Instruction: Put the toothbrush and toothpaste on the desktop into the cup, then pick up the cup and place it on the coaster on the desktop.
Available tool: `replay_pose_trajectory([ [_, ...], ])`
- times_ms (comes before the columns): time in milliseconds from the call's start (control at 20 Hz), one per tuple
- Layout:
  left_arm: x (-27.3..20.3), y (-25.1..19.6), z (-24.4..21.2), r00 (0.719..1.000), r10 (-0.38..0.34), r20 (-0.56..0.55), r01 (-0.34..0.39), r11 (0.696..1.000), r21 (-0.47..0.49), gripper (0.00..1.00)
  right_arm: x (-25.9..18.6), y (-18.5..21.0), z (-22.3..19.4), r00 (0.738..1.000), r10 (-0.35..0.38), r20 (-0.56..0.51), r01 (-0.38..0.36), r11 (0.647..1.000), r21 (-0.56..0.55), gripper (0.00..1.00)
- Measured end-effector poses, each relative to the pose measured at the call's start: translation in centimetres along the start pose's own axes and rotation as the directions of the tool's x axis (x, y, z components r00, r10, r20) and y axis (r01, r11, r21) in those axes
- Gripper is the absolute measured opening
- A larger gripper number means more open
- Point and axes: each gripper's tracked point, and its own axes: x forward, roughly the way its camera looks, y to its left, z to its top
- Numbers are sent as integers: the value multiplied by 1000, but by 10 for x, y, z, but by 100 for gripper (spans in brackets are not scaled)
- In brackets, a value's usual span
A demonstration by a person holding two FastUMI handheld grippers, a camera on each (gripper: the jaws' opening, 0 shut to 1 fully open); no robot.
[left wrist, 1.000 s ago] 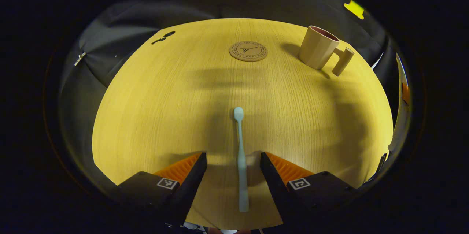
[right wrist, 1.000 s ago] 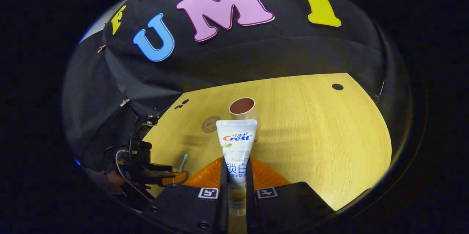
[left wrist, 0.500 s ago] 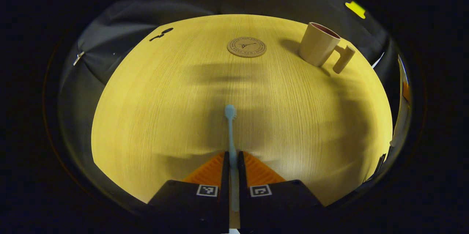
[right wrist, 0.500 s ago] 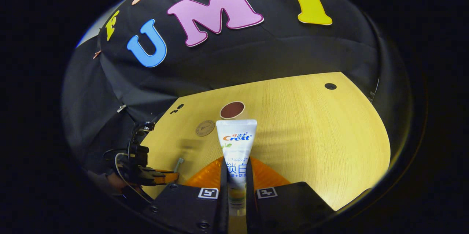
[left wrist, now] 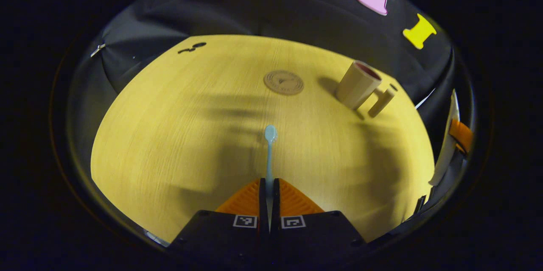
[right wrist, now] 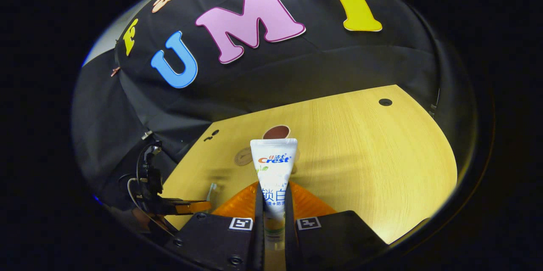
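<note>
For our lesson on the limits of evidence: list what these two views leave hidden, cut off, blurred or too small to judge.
- Cup, right gripper view: the toothpaste covers its body; the rim alone shows.
- Toothbrush, left gripper view: the handle's end is hidden between the left gripper fingers.
- Coaster, left gripper view: print blurred, unreadable.
- Toothpaste cap, right gripper view: hidden between the right gripper fingers.

1. Warm overhead light on the table; the wall behind is dim.
2. Left gripper view: broad soft shadows band the wood ahead of the fingers, and the cup and coaster look smeared.
3. Right gripper view: sharp, with the tube evenly lit between the fingers.
4. Fisheye bending curves every table edge, strongest at the rim.
</note>
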Motion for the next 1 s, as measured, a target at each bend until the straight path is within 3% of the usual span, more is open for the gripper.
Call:
replay_pose_trajectory([
  [150,-28,-35,47,982,-114,154,116,993,-5,6,7,10,36,997,24,72,-23,1000,-21,23],
  [300,-49,-66,81,944,-208,257,215,977,3,6,28,23,88,982,68,174,-62,997,-40,23],
  [600,-69,-92,104,902,-250,351,269,963,-5,6,107,38,157,940,138,311,-119,990,-80,22],
  [750,-70,-99,109,888,-250,386,275,961,-10,6,152,31,158,937,142,319,-120,989,-88,22],
  [1000,-68,-115,121,864,-249,437,293,956,-34,6,210,13,127,955,123,270,-88,987,-136,23],
])
